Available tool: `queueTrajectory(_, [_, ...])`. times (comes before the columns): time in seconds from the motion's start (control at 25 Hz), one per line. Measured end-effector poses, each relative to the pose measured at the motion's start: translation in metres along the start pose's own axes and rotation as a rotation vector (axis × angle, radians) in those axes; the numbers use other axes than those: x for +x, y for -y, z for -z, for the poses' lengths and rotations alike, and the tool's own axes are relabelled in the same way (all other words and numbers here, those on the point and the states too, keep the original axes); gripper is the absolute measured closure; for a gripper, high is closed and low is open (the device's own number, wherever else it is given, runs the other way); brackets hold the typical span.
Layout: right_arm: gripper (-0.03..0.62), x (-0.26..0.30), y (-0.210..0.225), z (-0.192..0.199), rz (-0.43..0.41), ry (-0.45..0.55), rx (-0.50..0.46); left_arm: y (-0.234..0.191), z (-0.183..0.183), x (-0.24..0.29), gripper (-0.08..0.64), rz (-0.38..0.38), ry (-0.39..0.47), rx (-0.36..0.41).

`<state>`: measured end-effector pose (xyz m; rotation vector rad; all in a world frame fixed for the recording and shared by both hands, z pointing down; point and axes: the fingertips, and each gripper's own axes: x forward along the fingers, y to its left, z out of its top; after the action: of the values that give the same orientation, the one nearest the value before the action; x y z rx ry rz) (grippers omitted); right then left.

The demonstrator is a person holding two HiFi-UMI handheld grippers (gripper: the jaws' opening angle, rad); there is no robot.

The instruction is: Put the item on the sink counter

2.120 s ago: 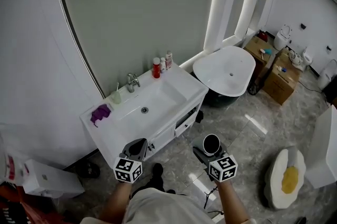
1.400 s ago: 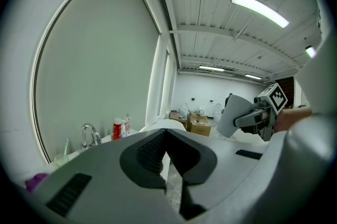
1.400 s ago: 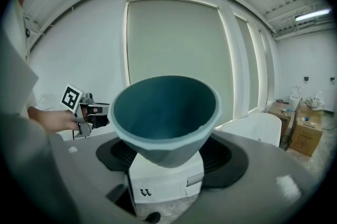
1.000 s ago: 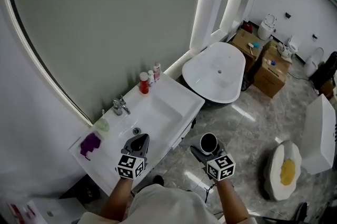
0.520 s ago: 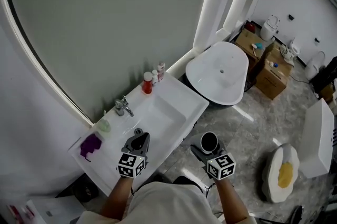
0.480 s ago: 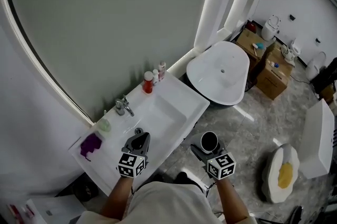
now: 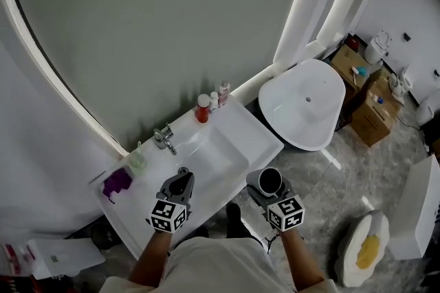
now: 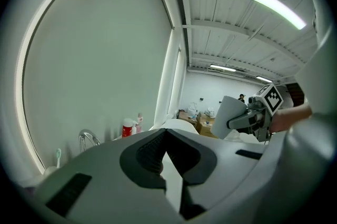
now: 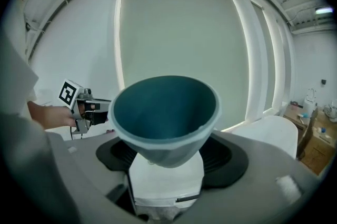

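Note:
A cup (image 7: 269, 180), white outside and dark teal inside, stands upright between the jaws of my right gripper (image 7: 265, 188), which is shut on its lower part. That cup (image 9: 166, 112) fills the right gripper view, and its base is hidden between the pads. It hangs just off the front right corner of the white sink counter (image 7: 256, 133). My left gripper (image 7: 179, 183) hovers over the counter's front edge beside the basin, with its jaws (image 8: 166, 133) together and nothing in them. In the left gripper view the cup (image 8: 230, 115) shows at the right.
On the counter stand a faucet (image 7: 163, 138), a red bottle (image 7: 202, 108) with small bottles beside it, a green cup with a toothbrush (image 7: 137, 161) and a purple item (image 7: 117, 182). A white bathtub (image 7: 308, 102) lies to the right, with cardboard boxes (image 7: 375, 113) beyond it.
The view has drawn closer to the sink counter. Both grippers now sit nearer its front edge, and the right one still carries the cup.

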<state>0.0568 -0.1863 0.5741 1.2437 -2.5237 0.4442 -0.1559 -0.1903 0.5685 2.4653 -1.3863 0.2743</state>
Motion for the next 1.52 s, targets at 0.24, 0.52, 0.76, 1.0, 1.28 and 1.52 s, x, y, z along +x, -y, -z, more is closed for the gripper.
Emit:
queueTrajectory(0.24, [0.227, 0.044, 0.047, -0.010, -0.102, -0.042, -0.060, -0.004, -0.011, 0.034, 0.552, -0.100, 0.024, -0.025])
queueTrajectory(0.52, [0.227, 0.089, 0.102, -0.010, -0.188, -0.080, -0.103, -0.006, -0.008, 0.070, 0.552, -0.220, 0.013, -0.074])
queueTrajectory(0.76, [0.227, 0.135, 0.142, 0.005, -0.230, -0.126, -0.134, -0.006, -0.008, 0.100, 0.552, -0.284, -0.013, -0.082])
queueTrajectory(1.0, [0.227, 0.174, 0.169, 0.033, -0.261, -0.190, -0.156, -0.004, 0.003, 0.121, 0.552, -0.331, -0.049, -0.110])
queueTrajectory(1.28, [0.227, 0.220, 0.204, 0.060, -0.226, -0.176, -0.206, -0.005, 0.021, 0.147, 0.552, -0.363, -0.094, -0.128])
queueTrajectory(1.52, [0.227, 0.257, 0.232, 0.103, -0.184, -0.248, -0.217, -0.004, 0.031, 0.165, 0.552, -0.366, -0.121, -0.151])
